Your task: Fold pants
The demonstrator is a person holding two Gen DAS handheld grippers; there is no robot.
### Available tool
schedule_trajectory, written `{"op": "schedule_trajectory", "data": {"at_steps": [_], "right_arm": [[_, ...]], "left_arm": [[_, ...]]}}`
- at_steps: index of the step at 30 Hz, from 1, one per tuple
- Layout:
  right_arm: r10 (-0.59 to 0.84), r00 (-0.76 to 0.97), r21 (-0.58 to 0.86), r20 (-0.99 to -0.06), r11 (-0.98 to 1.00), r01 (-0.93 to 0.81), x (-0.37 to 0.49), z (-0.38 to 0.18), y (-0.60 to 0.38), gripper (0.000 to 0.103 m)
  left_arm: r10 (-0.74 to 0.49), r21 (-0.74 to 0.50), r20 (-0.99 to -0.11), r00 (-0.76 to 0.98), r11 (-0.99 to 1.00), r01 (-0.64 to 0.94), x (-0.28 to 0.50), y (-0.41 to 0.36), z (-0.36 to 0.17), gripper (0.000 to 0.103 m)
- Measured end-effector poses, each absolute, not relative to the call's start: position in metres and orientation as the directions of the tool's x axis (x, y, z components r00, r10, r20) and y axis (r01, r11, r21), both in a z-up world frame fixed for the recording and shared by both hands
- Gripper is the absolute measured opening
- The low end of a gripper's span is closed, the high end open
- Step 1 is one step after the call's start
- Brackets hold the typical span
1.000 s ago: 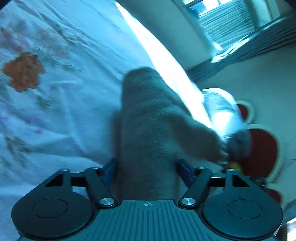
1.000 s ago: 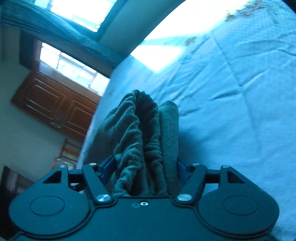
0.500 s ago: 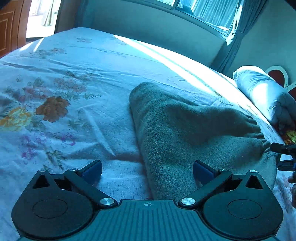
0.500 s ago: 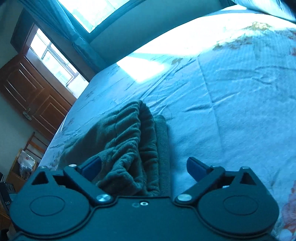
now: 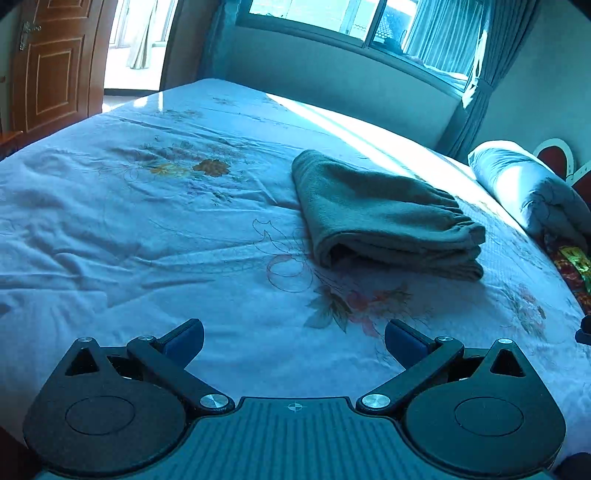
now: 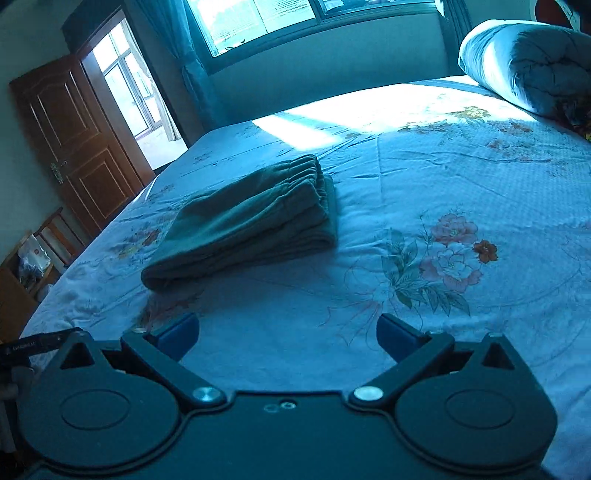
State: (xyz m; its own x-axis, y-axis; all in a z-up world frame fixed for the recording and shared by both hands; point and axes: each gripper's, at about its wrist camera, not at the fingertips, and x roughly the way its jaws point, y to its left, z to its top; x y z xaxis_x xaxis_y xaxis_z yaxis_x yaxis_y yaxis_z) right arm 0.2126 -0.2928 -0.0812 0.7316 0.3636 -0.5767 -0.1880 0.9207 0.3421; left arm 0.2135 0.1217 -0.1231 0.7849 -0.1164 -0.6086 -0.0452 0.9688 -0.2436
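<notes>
The grey-green pants (image 5: pixel 384 214) lie folded in a thick stack on the flowered bed sheet (image 5: pixel 147 221), elastic waistband toward the pillow side. In the right wrist view the same pants (image 6: pixel 251 221) rest left of centre, waistband at the far end. My left gripper (image 5: pixel 293 341) hovers well back from the stack, wide open, with only sheet between its blue pads. My right gripper (image 6: pixel 288 338) is likewise open and empty, clear of the cloth.
A rolled quilt or pillow (image 5: pixel 532 192) lies along the bed's right side, seen again as the quilt (image 6: pixel 528 62) at the upper right. A wooden door (image 6: pixel 74 147) and a low shelf (image 6: pixel 33 266) stand beyond the bed's left edge. A window (image 5: pixel 351 22) runs behind.
Both grippers let go of the pants, opened wide and pulled back and up. The folded stack now lies on the sheet at a distance from them.
</notes>
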Motion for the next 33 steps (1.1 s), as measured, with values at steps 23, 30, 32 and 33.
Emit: {"op": "schedule_trajectory", "data": {"at_steps": [23,30,32,33], "right_arm": [[0.301,0.897,0.099,-0.324,0.954,-0.284,0.028,0.040,-0.248,0.097],[0.304,0.894,0.111,-0.328,0.953,-0.283,0.021,0.036,-0.238,0.097],[0.306,0.896,0.098,-0.322,0.952,-0.290,0.021,0.035,-0.233,0.097],[0.302,0.898,0.090,-0.319,0.953,-0.288,0.020,0.035,-0.231,0.097]], "left_arm": [[-0.127,-0.098,-0.380,0.916,0.990,0.097,0.012,0.034,0.023,0.103],[-0.118,-0.098,-0.368,0.922,0.991,0.088,-0.004,0.043,0.024,0.103],[-0.120,-0.103,-0.357,0.926,0.991,0.089,-0.002,0.046,0.024,0.103],[-0.120,-0.097,-0.361,0.925,0.991,0.090,-0.002,0.047,0.023,0.103]]}}
